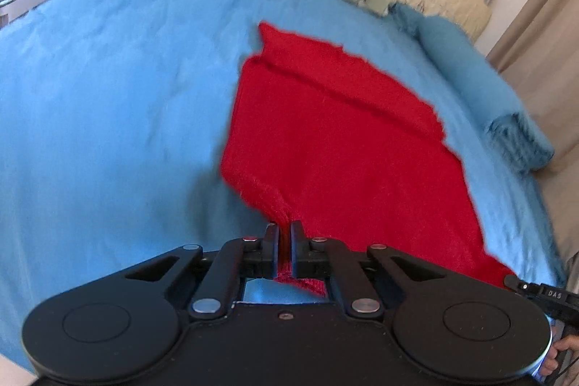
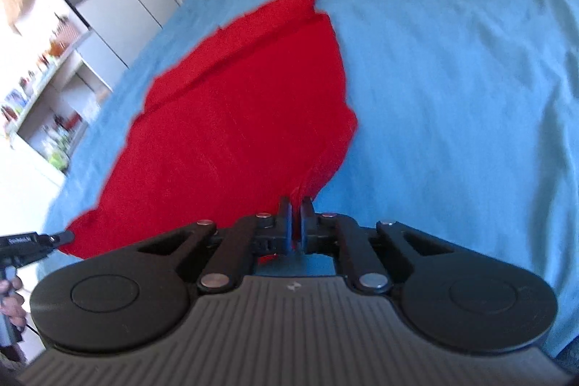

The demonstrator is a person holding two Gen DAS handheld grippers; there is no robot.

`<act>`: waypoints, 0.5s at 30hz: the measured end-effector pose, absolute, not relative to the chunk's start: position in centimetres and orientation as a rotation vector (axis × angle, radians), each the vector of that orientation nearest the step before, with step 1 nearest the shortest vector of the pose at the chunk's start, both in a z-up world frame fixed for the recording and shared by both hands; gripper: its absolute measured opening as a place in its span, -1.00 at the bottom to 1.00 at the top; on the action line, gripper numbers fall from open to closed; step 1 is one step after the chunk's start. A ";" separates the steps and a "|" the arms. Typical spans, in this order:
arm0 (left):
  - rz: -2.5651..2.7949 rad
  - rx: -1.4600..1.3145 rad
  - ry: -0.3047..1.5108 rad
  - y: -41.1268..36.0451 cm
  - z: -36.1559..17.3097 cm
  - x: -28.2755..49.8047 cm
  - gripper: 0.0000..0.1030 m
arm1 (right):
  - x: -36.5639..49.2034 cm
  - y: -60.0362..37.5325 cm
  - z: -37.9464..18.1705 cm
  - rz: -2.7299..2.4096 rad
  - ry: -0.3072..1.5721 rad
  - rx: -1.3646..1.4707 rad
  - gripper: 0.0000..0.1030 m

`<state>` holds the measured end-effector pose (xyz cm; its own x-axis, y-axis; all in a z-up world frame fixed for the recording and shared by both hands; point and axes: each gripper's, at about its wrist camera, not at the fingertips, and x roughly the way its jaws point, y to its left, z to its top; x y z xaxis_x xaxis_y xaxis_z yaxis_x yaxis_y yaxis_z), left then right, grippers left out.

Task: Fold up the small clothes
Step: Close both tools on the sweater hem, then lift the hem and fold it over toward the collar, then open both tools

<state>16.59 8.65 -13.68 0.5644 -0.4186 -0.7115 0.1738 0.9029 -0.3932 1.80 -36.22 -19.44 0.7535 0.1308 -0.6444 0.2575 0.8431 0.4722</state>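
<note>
Partly folded, the red garment (image 1: 343, 147) is pinched at near corners by both grippers' fingers (image 1: 269, 241).

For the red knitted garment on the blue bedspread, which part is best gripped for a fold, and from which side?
Grip the red knitted garment at its two near corners, coming from the near edge, as both tongs do now: the left tongs and right tongs each pinch a corner. The cloth lies flat on the blue bedspread, its far part already doubled over, so lifting the near edge should carry it over cleanly.
</note>
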 end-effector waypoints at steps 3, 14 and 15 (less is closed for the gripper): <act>-0.367 -0.343 0.867 9.1 -11.7 17.9 -0.89 | 2.4 -36.8 -17.3 -0.057 0.670 0.600 -0.63; -0.406 -0.460 0.738 8.2 -6.9 29.6 -0.89 | 11.3 -41.8 -9.6 0.011 0.501 0.730 -0.63; -0.403 -0.470 0.729 7.9 -6.7 31.1 -0.89 | 12.7 -42.4 -9.1 0.016 0.489 0.733 -0.63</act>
